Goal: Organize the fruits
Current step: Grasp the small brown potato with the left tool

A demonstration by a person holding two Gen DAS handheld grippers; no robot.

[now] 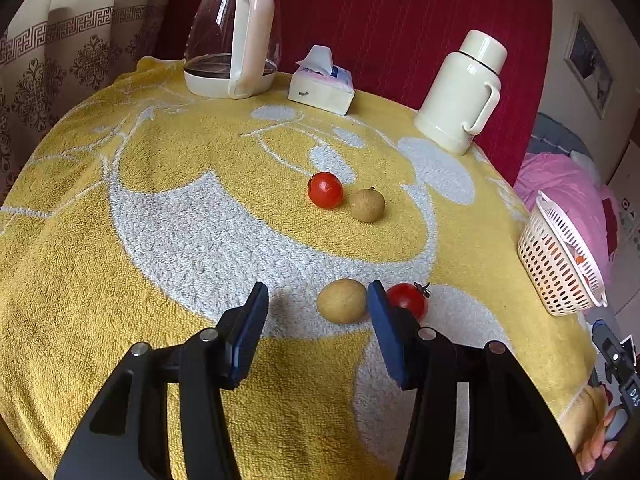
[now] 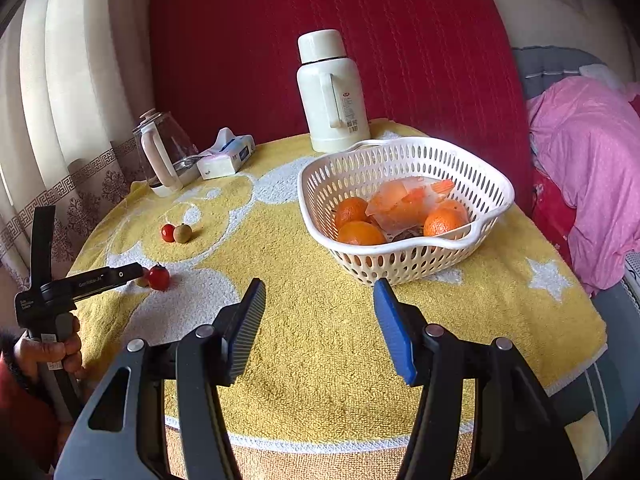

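My left gripper [image 1: 318, 300] is open and empty, low over the yellow towel. A tan round fruit [image 1: 342, 301] lies just inside its right finger [image 1: 382, 320]. A cherry tomato [image 1: 409, 300] with a stem lies just beyond that finger. A second tomato [image 1: 325, 190] and a tan fruit [image 1: 367, 205] lie farther back; they also show in the right wrist view [image 2: 168, 233] [image 2: 183, 233]. My right gripper [image 2: 319, 300] is open and empty, in front of a white basket [image 2: 400, 160] that holds several oranges [image 2: 360, 234] and a plastic bag.
A glass kettle [image 1: 232, 40], a tissue pack [image 1: 322, 82] and a cream thermos [image 1: 464, 92] stand along the table's back edge before a red wall. The basket [image 1: 560, 256] sits at the table's right edge. A pink quilt [image 2: 588, 176] lies to the right.
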